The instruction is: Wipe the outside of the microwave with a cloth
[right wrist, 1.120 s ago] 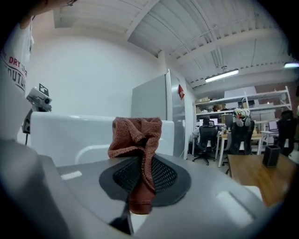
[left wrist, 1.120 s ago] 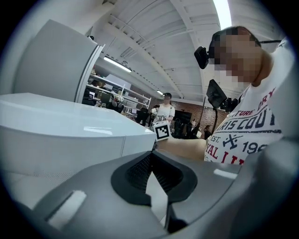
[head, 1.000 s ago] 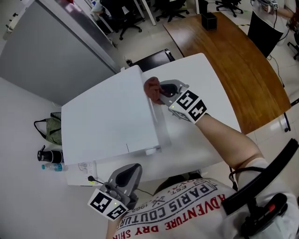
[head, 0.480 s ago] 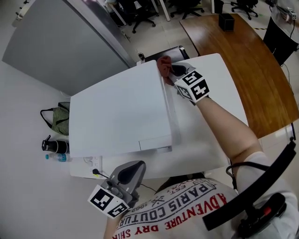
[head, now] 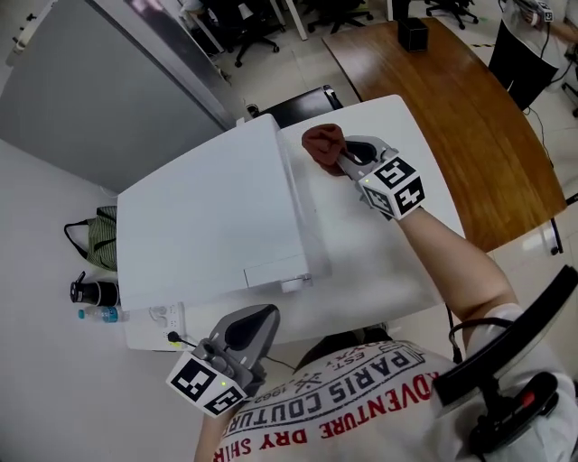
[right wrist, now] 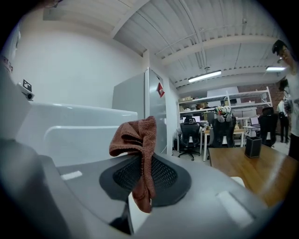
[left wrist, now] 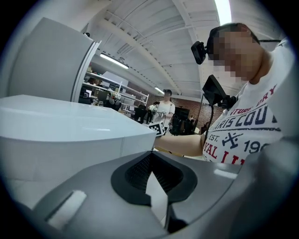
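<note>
The white microwave (head: 208, 226) sits on a white counter (head: 388, 235) with its long door side facing the person's right and running away from the person, so its long axis points from the near counter edge toward the far one. The right gripper (head: 341, 155) has its jaws closed on a bunched reddish-brown cloth (head: 322, 142), which sticks up out of them just beside the microwave's far right corner; whether it touches the microwave cannot be made out. The left gripper (head: 256, 318) hangs low off the near counter edge, jaws together and empty. The person's shirt (head: 361, 406) reads "PARIS" and "ADVENTURE". Beyond the counter stand a wooden table (head: 452, 99) and office chairs (head: 262, 27); a bag (head: 95, 242) lies on the floor at left.
</note>
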A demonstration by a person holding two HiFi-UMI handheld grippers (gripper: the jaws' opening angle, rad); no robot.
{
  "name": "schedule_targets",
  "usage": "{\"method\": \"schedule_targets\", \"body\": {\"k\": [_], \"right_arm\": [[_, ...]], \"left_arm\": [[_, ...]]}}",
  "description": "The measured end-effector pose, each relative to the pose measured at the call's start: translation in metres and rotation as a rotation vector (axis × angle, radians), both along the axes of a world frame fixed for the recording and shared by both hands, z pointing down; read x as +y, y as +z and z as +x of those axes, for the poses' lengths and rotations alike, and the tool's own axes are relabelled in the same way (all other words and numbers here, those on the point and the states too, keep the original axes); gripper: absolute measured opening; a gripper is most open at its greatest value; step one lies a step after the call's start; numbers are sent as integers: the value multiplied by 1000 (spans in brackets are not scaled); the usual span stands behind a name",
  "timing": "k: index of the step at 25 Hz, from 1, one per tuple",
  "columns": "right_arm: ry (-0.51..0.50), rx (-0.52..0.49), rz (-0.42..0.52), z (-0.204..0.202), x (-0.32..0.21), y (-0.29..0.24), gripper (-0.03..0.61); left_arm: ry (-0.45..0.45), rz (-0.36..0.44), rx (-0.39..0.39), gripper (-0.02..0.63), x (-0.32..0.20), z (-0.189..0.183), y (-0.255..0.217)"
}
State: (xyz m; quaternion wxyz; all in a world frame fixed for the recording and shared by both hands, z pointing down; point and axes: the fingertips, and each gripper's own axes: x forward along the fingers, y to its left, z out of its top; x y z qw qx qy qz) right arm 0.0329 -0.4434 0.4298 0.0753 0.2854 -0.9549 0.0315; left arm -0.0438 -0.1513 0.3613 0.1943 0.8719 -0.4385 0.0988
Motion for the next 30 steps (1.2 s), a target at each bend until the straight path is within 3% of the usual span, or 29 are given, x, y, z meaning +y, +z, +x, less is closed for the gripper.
{"method": "schedule_targets", "body": {"k": [9, 18, 25, 30], "right_arm": [[-77, 3, -46, 70, 126, 29, 41], [-233, -51, -80, 43, 229, 45, 41], [-282, -40, -129, 9, 227, 67, 41], [-259, -41, -133, -10, 200, 73, 41]], "left_arm": [[137, -3, 30, 6, -15, 51, 6], [163, -19, 25, 6, -16, 67, 9], [124, -15, 25, 6, -14, 52, 8], [101, -1, 29, 6, -10, 36, 2]]}}
